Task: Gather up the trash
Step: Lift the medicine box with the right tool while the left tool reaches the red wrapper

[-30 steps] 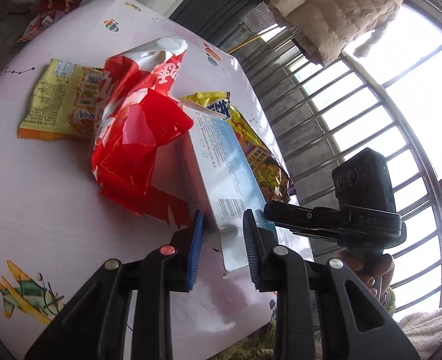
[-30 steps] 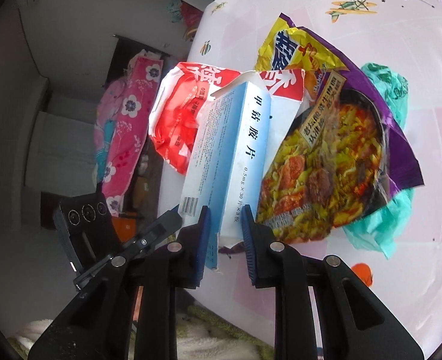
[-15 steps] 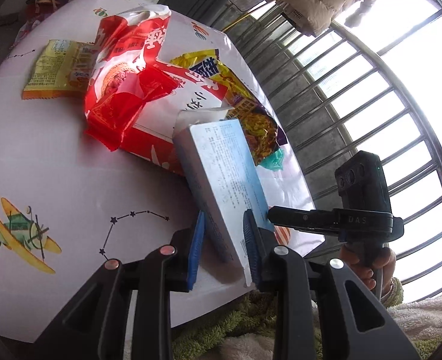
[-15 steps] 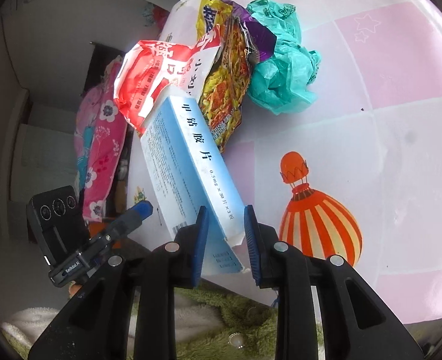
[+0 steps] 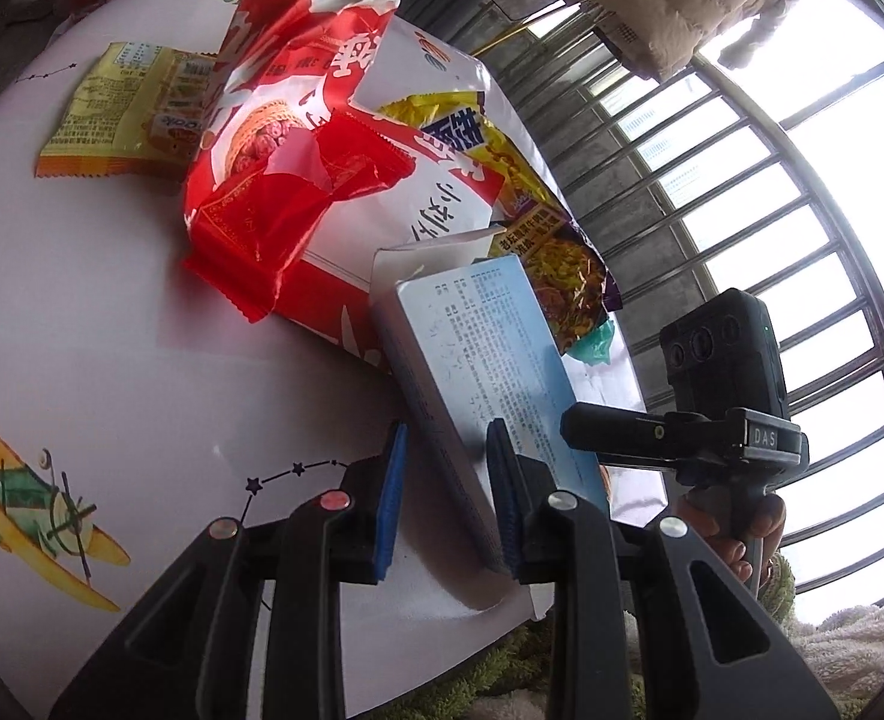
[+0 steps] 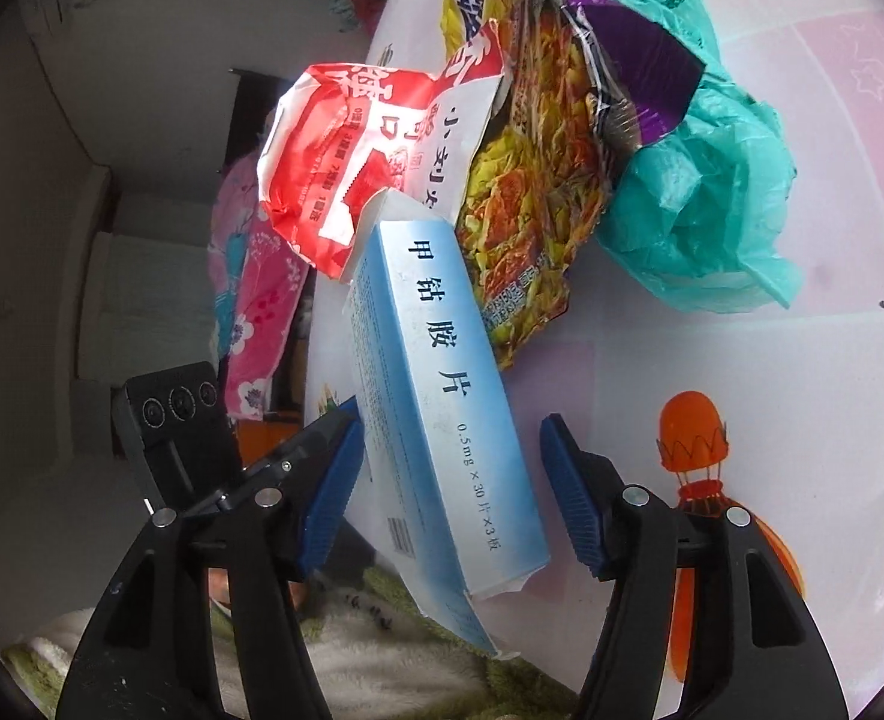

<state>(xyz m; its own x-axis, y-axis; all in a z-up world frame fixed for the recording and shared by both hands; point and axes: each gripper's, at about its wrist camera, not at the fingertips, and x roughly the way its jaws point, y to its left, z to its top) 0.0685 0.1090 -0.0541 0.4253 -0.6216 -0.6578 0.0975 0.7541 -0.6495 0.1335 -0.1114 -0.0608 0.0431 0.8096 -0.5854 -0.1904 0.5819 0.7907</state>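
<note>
Fingertips (image 5: 505,480) of the left gripper (image 5: 445,495) stand narrow with the blue medicine box (image 5: 478,372) between them. Its right pad presses the box's printed face; its left pad appears to meet the box's side, though contact there is not clear. Left wrist view: the box lies tilted over the table's (image 5: 82,312) near edge, its open flap toward the red-and-white snack bag (image 5: 298,138). That bag lies toward the middle of the table, with a yellow wrapper (image 5: 124,114) beyond it near the far left edge. A purple-and-yellow noodle packet (image 5: 538,234) lies along the right edge. Compared with a second ago, the box now sits lower and flatter against the table, and more of the near edge and the green towel (image 5: 484,678) below it shows. The right gripper (image 5: 670,438) appears at the right, a person's hand (image 5: 742,534) on its grip.

Right wrist view: the right gripper (image 6: 448,486) has just been opening; its pads now stand wide, clear of the box (image 6: 436,396) that still lies between them, whereas a second ago they clamped it. The noodle packet (image 6: 532,204) and a teal plastic bag (image 6: 700,198) lie beyond, and the left gripper's tip (image 6: 316,438) reaches the box's left side.
</note>
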